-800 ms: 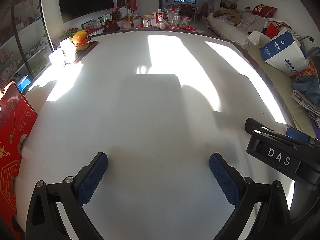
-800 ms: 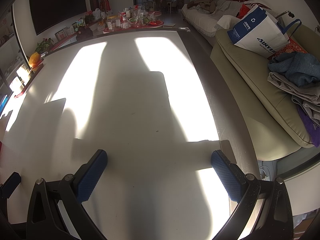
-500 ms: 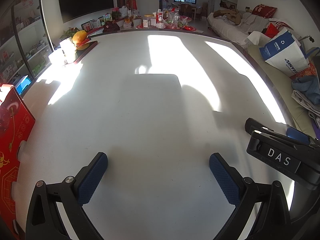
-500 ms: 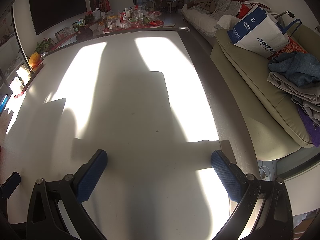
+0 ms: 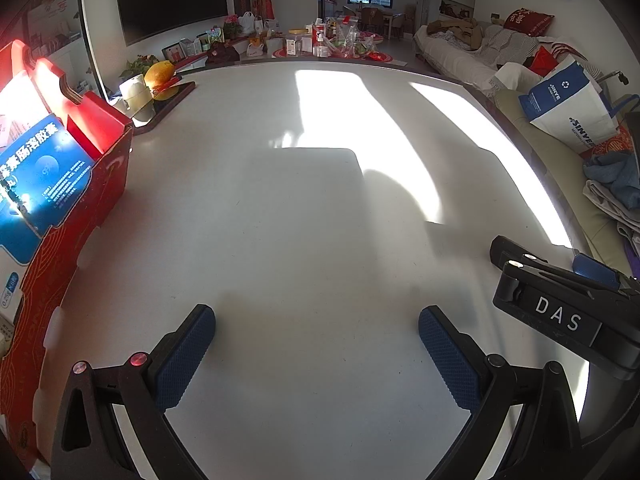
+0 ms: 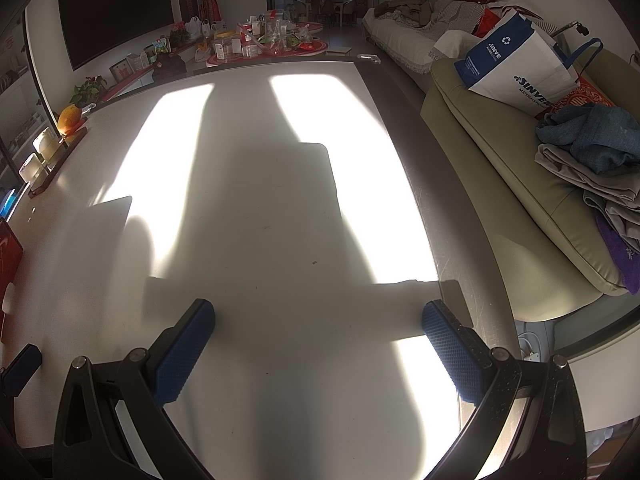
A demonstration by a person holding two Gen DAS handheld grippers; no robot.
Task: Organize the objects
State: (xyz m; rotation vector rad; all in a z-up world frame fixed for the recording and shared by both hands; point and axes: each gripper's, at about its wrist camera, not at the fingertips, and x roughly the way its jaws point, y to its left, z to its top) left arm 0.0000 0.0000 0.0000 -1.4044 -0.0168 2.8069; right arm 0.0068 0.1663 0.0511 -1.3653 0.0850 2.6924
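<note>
A tall red cardboard box (image 5: pixel 76 216) stands at the left edge of the white table (image 5: pixel 320 220), with a blue and white printed carton (image 5: pixel 38 176) leaning inside it. My left gripper (image 5: pixel 316 322) hovers open over bare tabletop, to the right of the box and apart from it. My right gripper (image 6: pixel 318 314) is also open over the table near its right edge, with nothing between its fingers. Its black body marked DAS (image 5: pixel 560 316) shows at the right of the left wrist view. In the right wrist view only a corner of the red box (image 6: pixel 9 256) shows at far left.
A dark tray (image 5: pixel 172 98) with yellow fruit and pale cups lies at the table's far left edge. Bottles and packets crowd the far end (image 5: pixel 320 42). A green sofa (image 6: pixel 500 168) with a blue and white bag and piled clothes runs along the right side.
The red box has come much further into the left wrist view from the left, now showing the blue carton in it. Its corner now appears in the right wrist view. Both grippers have kept still.
</note>
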